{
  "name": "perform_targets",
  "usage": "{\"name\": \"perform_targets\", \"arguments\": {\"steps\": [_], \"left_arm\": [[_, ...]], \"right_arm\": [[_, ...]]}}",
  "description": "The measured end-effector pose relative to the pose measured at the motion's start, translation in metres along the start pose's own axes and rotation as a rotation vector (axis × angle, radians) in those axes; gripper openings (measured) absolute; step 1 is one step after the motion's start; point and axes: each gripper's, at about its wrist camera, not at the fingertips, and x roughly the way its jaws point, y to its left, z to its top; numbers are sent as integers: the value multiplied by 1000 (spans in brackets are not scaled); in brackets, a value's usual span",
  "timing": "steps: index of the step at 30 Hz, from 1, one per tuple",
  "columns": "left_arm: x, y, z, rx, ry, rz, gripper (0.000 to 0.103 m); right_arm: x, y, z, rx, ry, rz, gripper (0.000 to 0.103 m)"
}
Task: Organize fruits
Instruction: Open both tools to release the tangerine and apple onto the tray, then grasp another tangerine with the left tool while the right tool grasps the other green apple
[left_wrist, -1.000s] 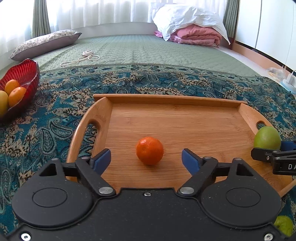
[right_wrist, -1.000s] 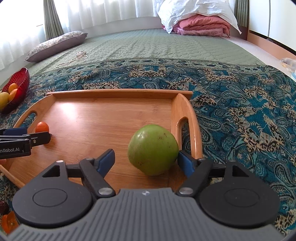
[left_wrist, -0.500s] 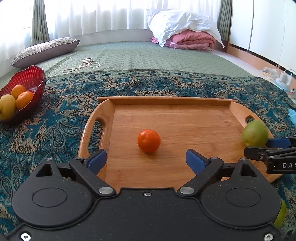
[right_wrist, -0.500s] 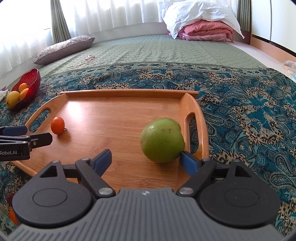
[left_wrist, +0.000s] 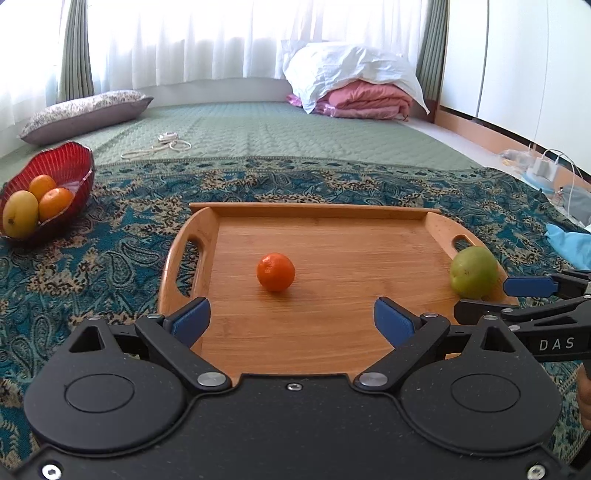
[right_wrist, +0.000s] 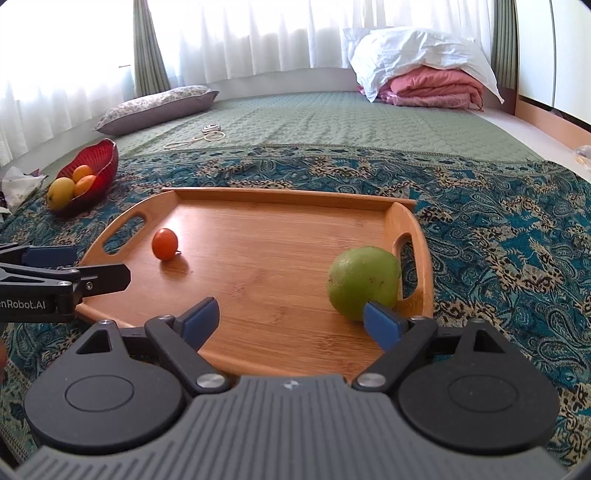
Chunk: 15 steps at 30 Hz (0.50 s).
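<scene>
A teal paisley-patterned cloth (left_wrist: 110, 258) spreads under both grippers, with a plain green quilted mat (left_wrist: 277, 133) beyond it, wide and mostly bare. On the cloth sits a rectangular wooden tray with raised edges and cut-out handles (left_wrist: 314, 211); its near edge lies just under the fingers of both grippers, its far wall well ahead, and the boards between the two fruits lie bare.

The left gripper (left_wrist: 291, 317) has its jaws spread wide and has just been opening; nothing is between the blue pads (left_wrist: 192, 320). A small round orange mandarin (left_wrist: 276, 271) rests on the tray ahead of it, clear of both pads. The right gripper (right_wrist: 291, 319) is likewise released, jaws just widened. A round green guava-like fruit (right_wrist: 364, 282) sits on the tray by the right handle, just beyond the right pad (right_wrist: 382, 325); whether the pad still touches it cannot be told.

Far to the left of both grippers, a red ribbed glass bowl (left_wrist: 79, 162) on the cloth holds two oranges (left_wrist: 55, 203) and a yellow mango (left_wrist: 20, 218).
</scene>
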Motion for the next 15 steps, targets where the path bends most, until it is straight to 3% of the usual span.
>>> {"name": "perform_targets", "arguments": {"steps": [15], "left_arm": [[-44,-1,-44,-6,-47,0,98]], "right_arm": [[-36,24,-32,-82,-81,-21,94]]}}
